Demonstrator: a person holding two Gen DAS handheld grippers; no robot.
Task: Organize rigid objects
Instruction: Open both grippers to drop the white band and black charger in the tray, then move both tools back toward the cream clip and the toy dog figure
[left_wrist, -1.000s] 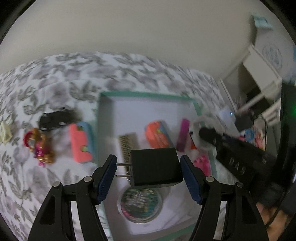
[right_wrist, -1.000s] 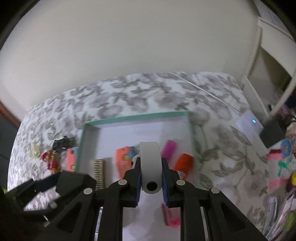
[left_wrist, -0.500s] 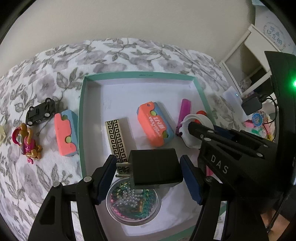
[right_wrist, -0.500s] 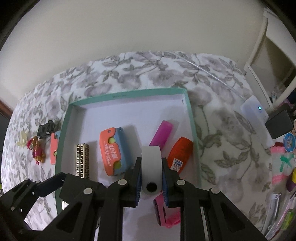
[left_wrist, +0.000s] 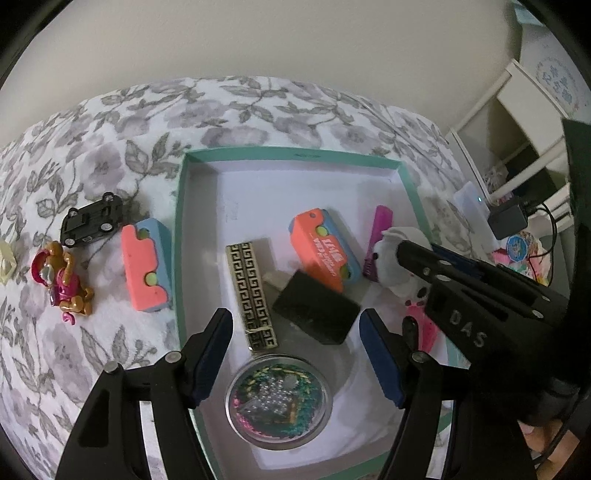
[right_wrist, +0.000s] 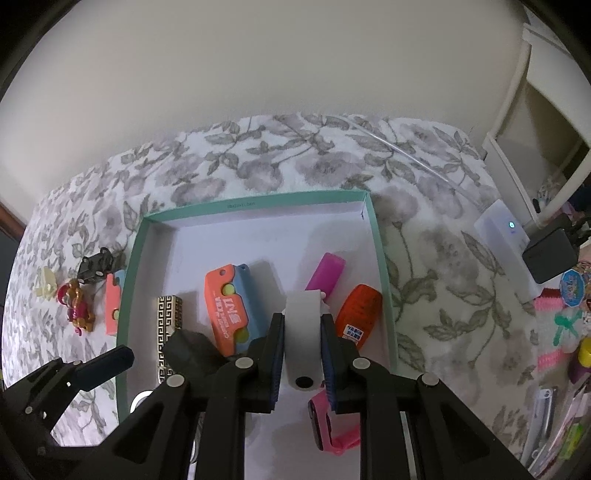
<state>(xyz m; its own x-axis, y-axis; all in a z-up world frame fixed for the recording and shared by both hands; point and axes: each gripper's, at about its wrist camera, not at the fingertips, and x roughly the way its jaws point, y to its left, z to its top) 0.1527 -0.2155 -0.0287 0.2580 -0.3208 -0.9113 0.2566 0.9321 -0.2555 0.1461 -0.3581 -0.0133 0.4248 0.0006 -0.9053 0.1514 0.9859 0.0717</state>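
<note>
While the left gripper (left_wrist: 295, 354) stands open and empty, the right gripper (right_wrist: 303, 354) is clamped on a white device (right_wrist: 302, 332).

The black plug adapter (left_wrist: 317, 312), blurred, sits just ahead of the left gripper's blue pads, clear of both, inside the teal-rimmed box (left_wrist: 180, 236); a gold-patterned bar (left_wrist: 251, 291) lies ahead-left of it, a round bead case (left_wrist: 279, 402) under the gripper. Left of that gripper, outside the box, lie an orange-and-blue block (left_wrist: 146, 269) and a black toy car (left_wrist: 92, 218).

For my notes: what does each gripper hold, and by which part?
Right gripper clamps the white roll by its flat sides. Left gripper holds nothing; the black charger lies in the tray.
</note>
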